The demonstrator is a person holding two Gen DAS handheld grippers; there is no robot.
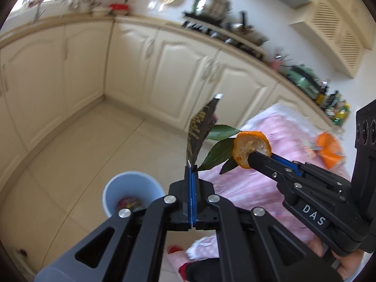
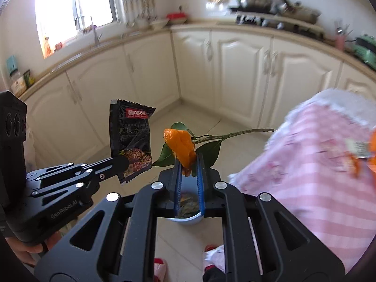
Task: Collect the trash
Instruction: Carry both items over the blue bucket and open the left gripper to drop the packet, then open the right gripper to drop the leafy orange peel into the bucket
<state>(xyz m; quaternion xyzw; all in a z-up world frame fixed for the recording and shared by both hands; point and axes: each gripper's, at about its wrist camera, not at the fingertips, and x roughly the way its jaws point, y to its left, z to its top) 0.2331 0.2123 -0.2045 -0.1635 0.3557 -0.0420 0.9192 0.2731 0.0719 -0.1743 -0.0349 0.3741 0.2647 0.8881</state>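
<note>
My left gripper (image 1: 191, 170) is shut on a black snack wrapper (image 1: 201, 132), which stands up from its tips; the wrapper also shows in the right wrist view (image 2: 131, 141). My right gripper (image 2: 189, 164) is shut on an orange peel (image 2: 181, 146) with a leafy twig (image 2: 235, 134); the peel shows in the left wrist view (image 1: 251, 149) too. A pale blue bin (image 1: 131, 192) with trash inside stands on the floor below both grippers; in the right wrist view only its rim (image 2: 188, 219) shows between my fingers.
A table with a pink checked cloth (image 2: 305, 169) is to the right, with more orange peel (image 1: 329, 150) on it. Cream kitchen cabinets (image 1: 164, 70) line the walls. The person's feet in slippers (image 2: 211, 258) are on the tiled floor.
</note>
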